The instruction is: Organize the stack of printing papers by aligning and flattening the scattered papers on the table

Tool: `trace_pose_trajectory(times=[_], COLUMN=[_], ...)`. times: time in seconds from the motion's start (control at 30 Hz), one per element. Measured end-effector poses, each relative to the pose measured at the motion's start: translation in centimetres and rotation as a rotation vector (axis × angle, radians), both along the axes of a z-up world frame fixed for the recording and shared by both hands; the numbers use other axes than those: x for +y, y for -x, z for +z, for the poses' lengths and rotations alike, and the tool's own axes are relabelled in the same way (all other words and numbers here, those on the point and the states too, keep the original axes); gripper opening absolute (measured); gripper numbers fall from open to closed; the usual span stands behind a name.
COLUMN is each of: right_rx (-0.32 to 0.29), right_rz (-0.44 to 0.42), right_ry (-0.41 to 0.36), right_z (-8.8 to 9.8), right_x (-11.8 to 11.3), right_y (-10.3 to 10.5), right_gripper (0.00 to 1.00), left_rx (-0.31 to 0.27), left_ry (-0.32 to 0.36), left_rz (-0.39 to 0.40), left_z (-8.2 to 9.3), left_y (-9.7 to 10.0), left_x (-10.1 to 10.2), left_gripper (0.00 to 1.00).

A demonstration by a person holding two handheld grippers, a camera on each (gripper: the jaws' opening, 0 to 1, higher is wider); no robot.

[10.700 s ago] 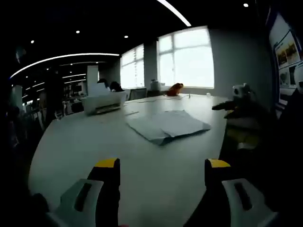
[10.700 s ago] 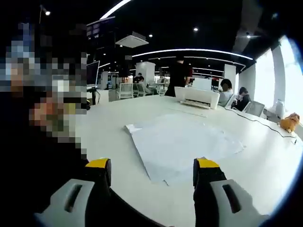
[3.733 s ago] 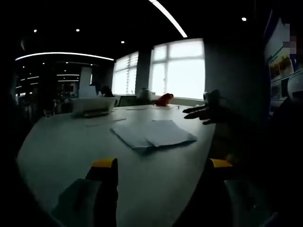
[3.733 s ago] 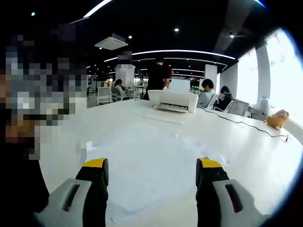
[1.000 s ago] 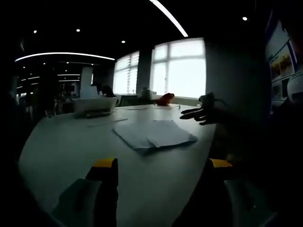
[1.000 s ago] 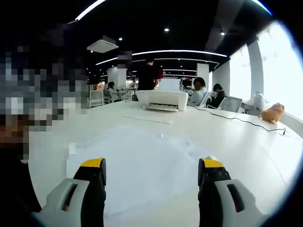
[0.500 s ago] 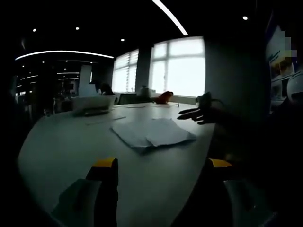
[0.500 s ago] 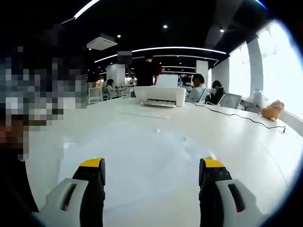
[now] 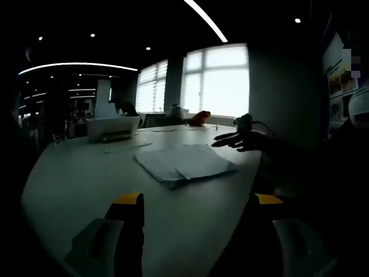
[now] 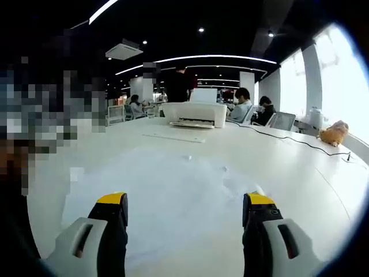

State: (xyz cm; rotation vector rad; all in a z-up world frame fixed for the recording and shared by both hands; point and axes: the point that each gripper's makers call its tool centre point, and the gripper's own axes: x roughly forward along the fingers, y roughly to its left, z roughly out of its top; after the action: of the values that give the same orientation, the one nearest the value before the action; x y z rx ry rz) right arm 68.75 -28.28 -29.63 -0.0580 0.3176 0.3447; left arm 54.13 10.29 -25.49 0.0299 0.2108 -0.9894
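- Since a moment ago the right gripper (image 10: 184, 231) has been easing lower and closer over the papers (image 10: 167, 202), which are now spreading wider across the lower middle of the right gripper view; the left gripper view is barely shifting.
- In the right gripper view the papers are lying flat on the white table (image 10: 300, 173), reaching down between the two yellow-tipped jaws and passing under them at the bottom of the frame.
- The right gripper's jaws are standing wide apart, released, gripping nothing.
- In the left gripper view the left gripper (image 9: 199, 231) is hovering at the bottom of the frame, its jaws also spread wide and clasping nothing.
- There the papers (image 9: 184, 163) are sitting in the centre of the frame, well beyond the jaw tips, as a loosely overlapped pile with skewed edges on the table (image 9: 75, 184).
- The right gripper (image 9: 230, 140) is showing at centre right, just past the pile's far right edge.
- A white printer (image 10: 193, 114) is standing at upper centre of the right gripper view, with a loose sheet (image 10: 173, 137) lying in front of it.
- An orange object (image 10: 335, 134) is resting at the right edge, near the windows.
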Motion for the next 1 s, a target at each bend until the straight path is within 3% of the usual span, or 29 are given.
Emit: trace_pose_trajectory(times=[0.3,1.0], right_rx=[0.002,0.018], right_rz=[0.006,0.001], right_ry=[0.003,0.015], right_z=[-0.1,-0.9], right_x=[0.9,-0.8], right_y=[0.3,-2.3], right_gripper=[0.77,0.76], left_rx=[0.010,0.014], left_ry=[-0.005,-0.006], left_rz=[-0.011,-0.008], left_z=[-0.4,-0.5], left_y=[0.3,0.4], left_x=[-0.5,-0.5], left_gripper=[0.79,0.79])
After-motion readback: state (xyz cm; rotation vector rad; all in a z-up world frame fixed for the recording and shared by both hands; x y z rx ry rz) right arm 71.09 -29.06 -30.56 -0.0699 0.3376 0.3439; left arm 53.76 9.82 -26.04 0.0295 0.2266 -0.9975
